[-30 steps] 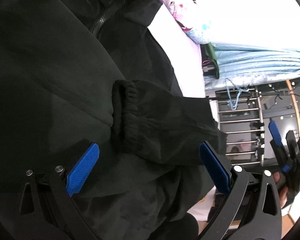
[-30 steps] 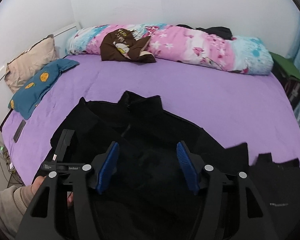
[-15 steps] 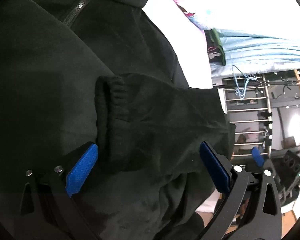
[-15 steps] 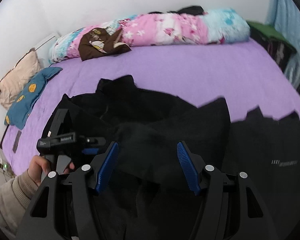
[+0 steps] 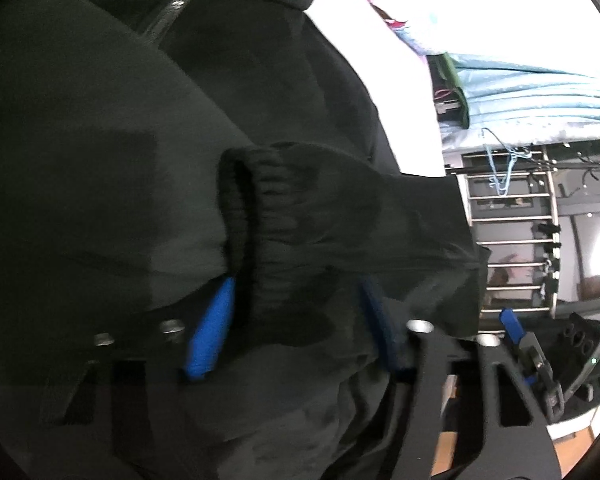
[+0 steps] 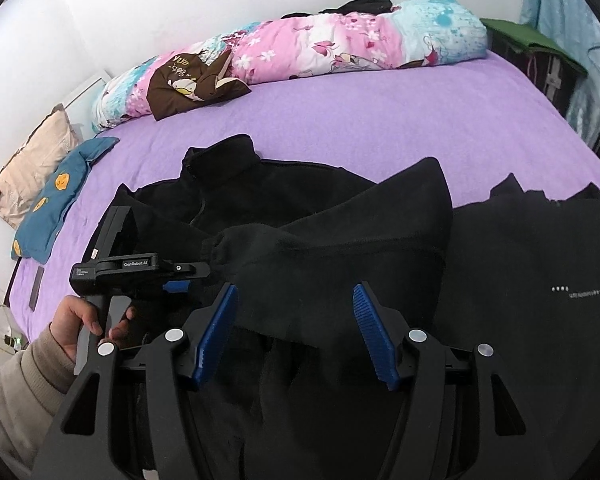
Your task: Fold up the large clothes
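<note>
A black zip jacket (image 6: 228, 200) lies spread on the purple bed (image 6: 380, 120). One sleeve (image 6: 340, 248) is folded across its front. Its ribbed cuff (image 5: 260, 220) sits between the blue pads of my left gripper (image 5: 294, 324), whose jaws are closing around it; the far pad is partly under the cloth. In the right wrist view the left gripper (image 6: 196, 276) sits at the cuff, with a hand (image 6: 84, 316) on its handle. My right gripper (image 6: 296, 334) hovers open over the sleeve's lower edge, and its fingers show at the edge of the left wrist view (image 5: 548, 340).
A second black garment (image 6: 540, 280) lies to the right of the jacket. A rolled pink and blue quilt (image 6: 340, 40) with a brown garment (image 6: 188, 84) lines the far wall. Two pillows (image 6: 60, 200) lie at the left. A metal rack (image 5: 512, 216) stands beyond the bed.
The left gripper's pads have drawn in from wide open onto the sleeve cuff. The right gripper has dropped lower and nearer to the folded sleeve, keeping the same opening.
</note>
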`<state>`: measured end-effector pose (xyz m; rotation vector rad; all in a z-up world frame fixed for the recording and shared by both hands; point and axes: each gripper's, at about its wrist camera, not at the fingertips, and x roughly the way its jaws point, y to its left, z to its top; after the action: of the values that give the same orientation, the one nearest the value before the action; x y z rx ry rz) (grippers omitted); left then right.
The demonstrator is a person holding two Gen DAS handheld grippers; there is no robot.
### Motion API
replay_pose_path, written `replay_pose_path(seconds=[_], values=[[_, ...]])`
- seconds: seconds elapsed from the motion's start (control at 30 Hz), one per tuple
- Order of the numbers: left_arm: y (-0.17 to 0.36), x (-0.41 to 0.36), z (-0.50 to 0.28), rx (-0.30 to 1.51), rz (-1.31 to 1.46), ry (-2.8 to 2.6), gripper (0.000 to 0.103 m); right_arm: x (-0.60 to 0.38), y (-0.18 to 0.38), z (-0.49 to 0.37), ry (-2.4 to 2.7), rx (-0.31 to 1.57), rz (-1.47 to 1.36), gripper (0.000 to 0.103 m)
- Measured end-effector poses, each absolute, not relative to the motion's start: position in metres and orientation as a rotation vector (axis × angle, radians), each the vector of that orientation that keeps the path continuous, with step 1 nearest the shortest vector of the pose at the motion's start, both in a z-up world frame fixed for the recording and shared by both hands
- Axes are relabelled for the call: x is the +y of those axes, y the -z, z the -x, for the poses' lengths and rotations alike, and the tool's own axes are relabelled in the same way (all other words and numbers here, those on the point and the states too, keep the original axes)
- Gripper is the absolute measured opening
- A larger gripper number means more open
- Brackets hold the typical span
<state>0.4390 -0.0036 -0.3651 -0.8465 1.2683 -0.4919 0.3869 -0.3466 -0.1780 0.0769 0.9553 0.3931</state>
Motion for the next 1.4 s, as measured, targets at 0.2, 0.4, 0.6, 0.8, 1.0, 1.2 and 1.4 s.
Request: replay_pose_path(seconds=[0.2,0.4,0.6,0.8,1.0,1.2,1.4], values=[[0.365,-0.003,-0.437,1.289,0.815,0.474,0.038,-0.354,0.181,-0.384,-0.384,0.956,-0.092,0.06],[0.359,0.002,-0.434,1.277,0.823,0.474,0.029,-0.36,0.184,-0.381,-0.377,0.957,-0.104,0.06],[0.338,0.018,-0.429,1.214,0.841,0.486,0.023,-0.362,0.185,-0.383,-0.361,0.953,-0.105,0.06],[0.302,0.044,-0.424,1.112,0.851,0.486,0.023,-0.357,0.191,-0.384,-0.35,0.959,-0.08,0.063],[0.258,0.074,-0.416,0.982,0.788,0.476,0.023,-0.343,0.199,-0.388,-0.3,0.939,0.048,0.078],[0.237,0.087,-0.411,0.916,0.772,0.484,0.023,-0.303,0.235,-0.397,-0.219,0.939,0.328,0.08],[0.217,0.115,-0.407,0.825,0.784,0.429,0.023,-0.297,0.239,-0.399,-0.25,0.93,0.193,0.08]])
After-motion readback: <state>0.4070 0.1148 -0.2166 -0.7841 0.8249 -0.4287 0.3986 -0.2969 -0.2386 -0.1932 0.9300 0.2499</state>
